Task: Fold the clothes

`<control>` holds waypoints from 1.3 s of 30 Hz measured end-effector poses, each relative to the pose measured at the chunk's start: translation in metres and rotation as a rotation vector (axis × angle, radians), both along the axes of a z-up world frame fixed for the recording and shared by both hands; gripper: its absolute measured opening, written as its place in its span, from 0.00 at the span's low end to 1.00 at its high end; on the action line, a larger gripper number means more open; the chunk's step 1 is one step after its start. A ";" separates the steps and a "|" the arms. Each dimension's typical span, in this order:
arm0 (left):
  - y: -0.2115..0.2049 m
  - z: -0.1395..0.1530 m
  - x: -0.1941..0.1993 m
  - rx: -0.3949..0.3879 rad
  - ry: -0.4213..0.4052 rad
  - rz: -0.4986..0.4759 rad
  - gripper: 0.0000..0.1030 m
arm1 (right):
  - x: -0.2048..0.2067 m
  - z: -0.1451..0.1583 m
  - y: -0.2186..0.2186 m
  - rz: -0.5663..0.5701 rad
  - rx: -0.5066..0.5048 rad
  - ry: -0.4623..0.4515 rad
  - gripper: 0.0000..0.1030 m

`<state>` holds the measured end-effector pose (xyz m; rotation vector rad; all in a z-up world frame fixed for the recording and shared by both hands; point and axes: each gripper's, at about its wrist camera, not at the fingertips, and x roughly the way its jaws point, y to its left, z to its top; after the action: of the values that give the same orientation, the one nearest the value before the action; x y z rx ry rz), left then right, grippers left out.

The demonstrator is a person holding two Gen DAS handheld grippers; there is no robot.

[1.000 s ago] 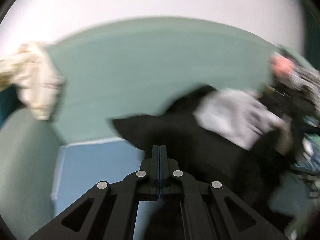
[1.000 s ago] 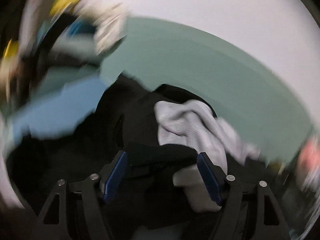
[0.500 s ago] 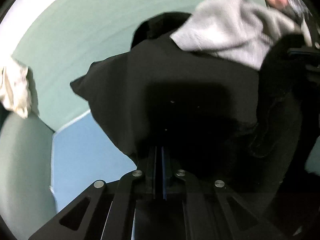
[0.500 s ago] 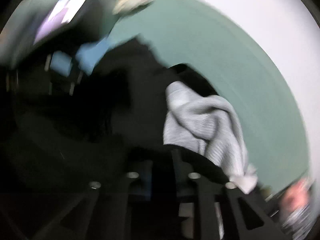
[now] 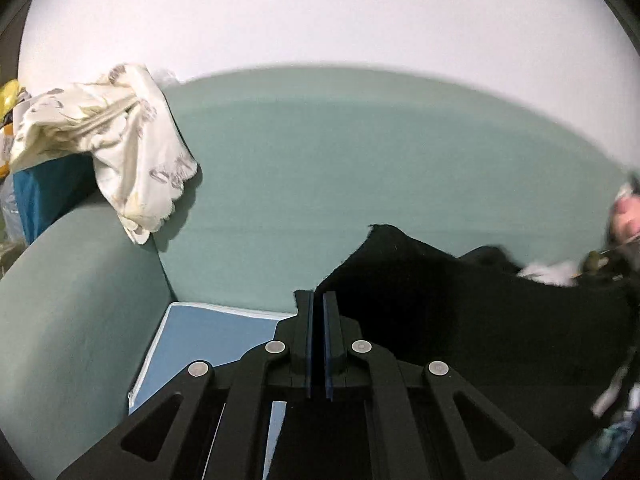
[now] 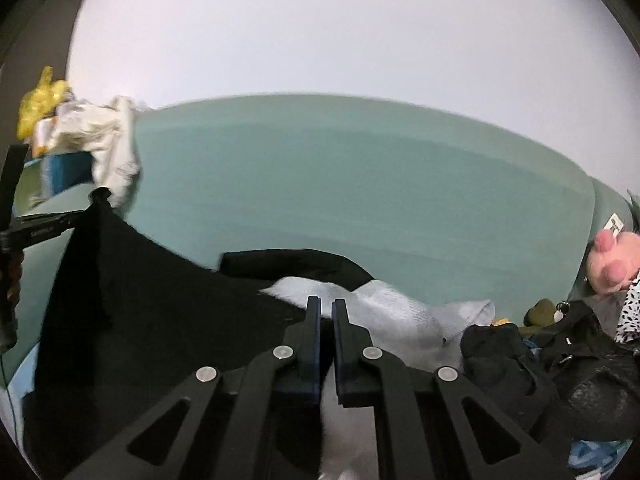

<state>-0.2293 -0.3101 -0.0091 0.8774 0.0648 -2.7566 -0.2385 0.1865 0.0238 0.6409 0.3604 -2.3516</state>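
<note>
Over the green sofa (image 5: 360, 168), the left tongs (image 5: 319, 300) pinch the black garment (image 5: 460, 300) by its edge. The right tongs (image 6: 326, 308) are nearly closed on the same garment beside a grey sweater (image 6: 392, 316).

plain white wall (image 5: 320, 20) fills the top half of both views, evenly lit, a bit dim. under it runs a sage green sofa back (image 5: 380, 152) and a rounded armrest (image 5: 60, 320) on the left side. the seat has a light blue sheet (image 5: 208, 336) on it. a cream patterned cloth (image 5: 132, 152) is draped over the armrest corner, with something dark teal (image 5: 44, 188) under it and a yellow thing (image 6: 38, 108) behind. at the far right end sits a pink plush toy (image 6: 612, 264) among dark clutter.
</note>
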 end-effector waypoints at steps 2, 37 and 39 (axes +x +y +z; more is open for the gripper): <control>0.005 -0.031 -0.027 -0.037 -0.045 0.031 0.05 | -0.021 -0.018 -0.017 -0.042 0.026 -0.033 0.06; 0.004 -0.212 0.404 0.116 -0.405 0.119 0.76 | 0.304 -0.211 0.169 -0.040 0.293 -0.433 0.68; 0.014 -0.213 0.405 0.062 -0.389 0.121 0.72 | 0.309 -0.207 0.166 -0.046 0.311 -0.404 0.35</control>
<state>0.1760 -0.2960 -0.2219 1.3599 0.1275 -2.4371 0.0708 0.3522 -0.1834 1.2570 0.5337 -2.1550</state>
